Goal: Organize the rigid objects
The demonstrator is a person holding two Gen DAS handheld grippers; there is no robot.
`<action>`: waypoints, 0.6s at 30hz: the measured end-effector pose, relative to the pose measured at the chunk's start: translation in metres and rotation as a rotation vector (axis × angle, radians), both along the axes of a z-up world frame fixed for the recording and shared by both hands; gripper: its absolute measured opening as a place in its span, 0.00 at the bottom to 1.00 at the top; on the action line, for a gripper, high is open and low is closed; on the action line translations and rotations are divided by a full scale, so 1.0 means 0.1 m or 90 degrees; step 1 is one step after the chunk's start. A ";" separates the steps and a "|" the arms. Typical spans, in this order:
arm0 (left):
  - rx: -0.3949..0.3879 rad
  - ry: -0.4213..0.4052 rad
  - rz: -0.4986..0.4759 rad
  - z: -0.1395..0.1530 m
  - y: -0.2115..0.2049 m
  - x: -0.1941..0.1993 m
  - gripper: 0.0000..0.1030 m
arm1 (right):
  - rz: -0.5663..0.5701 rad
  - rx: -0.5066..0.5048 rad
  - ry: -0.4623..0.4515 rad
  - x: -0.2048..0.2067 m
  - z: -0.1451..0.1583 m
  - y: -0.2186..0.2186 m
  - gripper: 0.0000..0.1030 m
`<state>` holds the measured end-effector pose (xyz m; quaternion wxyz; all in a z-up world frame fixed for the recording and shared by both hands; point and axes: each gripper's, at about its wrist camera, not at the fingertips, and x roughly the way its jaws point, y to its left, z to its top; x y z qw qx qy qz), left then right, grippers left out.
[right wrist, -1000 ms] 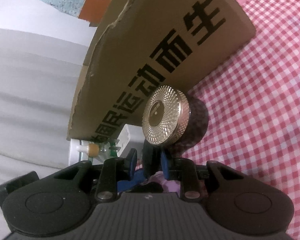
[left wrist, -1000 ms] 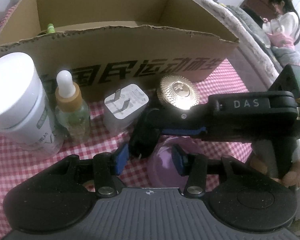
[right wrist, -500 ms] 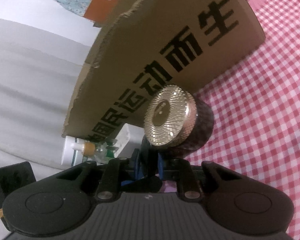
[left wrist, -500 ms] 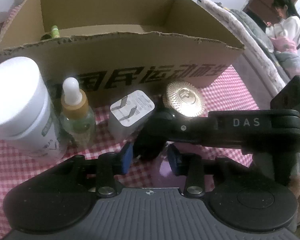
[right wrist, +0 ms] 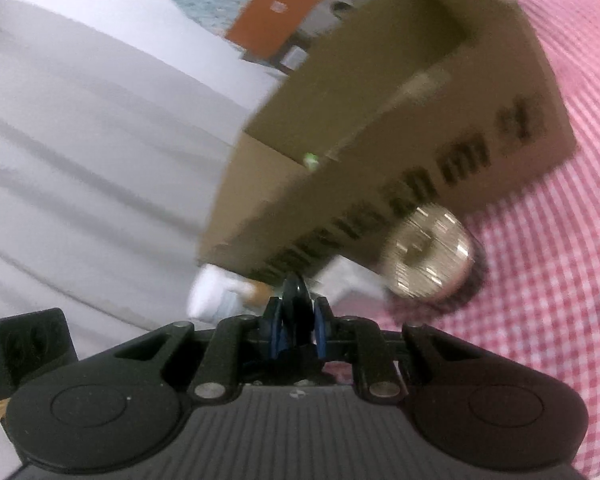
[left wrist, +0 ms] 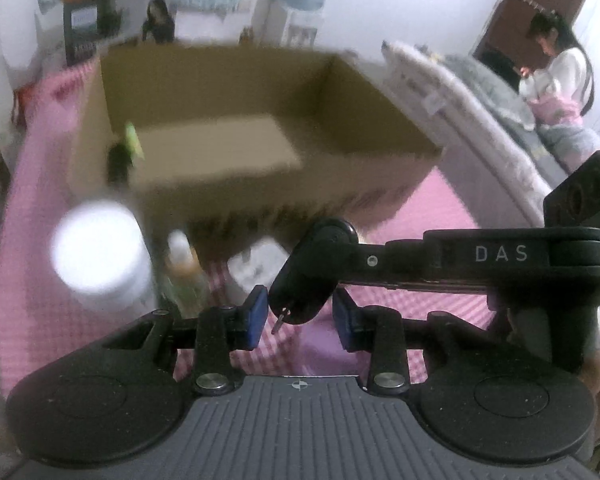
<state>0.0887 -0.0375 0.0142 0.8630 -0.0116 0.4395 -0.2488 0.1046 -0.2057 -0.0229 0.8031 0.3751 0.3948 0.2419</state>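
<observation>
Black plug lifted toward the box
Right hand-held gripper (right wrist: 296,330) clamped the black plug (left wrist: 306,280); left hand-held gripper (left wrist: 300,318) stood apart around it. The cardboard box (left wrist: 260,184) held perhaps one item; bottles waited outside.

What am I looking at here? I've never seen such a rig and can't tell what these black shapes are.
There is no robot. A person holds a two-finger gripper in each hand, each with a camera looking along its fingers. One picture looks from the left gripper, the other from the right gripper. On the pink checked cloth stand a cardboard box, a white jar, a dropper bottle, a white charger and a gold-lidded jar. The right gripper is shut on a small black object. The left's blue pads flank it; whether they press is unclear.
</observation>
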 end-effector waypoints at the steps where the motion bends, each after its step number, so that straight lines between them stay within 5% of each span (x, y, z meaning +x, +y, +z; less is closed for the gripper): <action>1: 0.003 -0.014 0.004 0.09 0.02 0.01 0.33 | 0.007 -0.003 -0.016 0.03 0.10 0.01 0.18; 6: 0.025 -0.074 0.031 0.45 0.08 0.23 0.33 | 0.050 -0.002 -0.066 0.39 0.55 0.10 0.18; 10: 0.043 -0.067 0.053 0.51 0.10 0.56 0.33 | 0.085 -0.001 -0.063 0.89 0.74 0.21 0.17; 18: 0.103 0.017 0.085 0.22 0.23 1.17 0.33 | 0.143 -0.017 0.077 1.77 0.40 0.45 0.17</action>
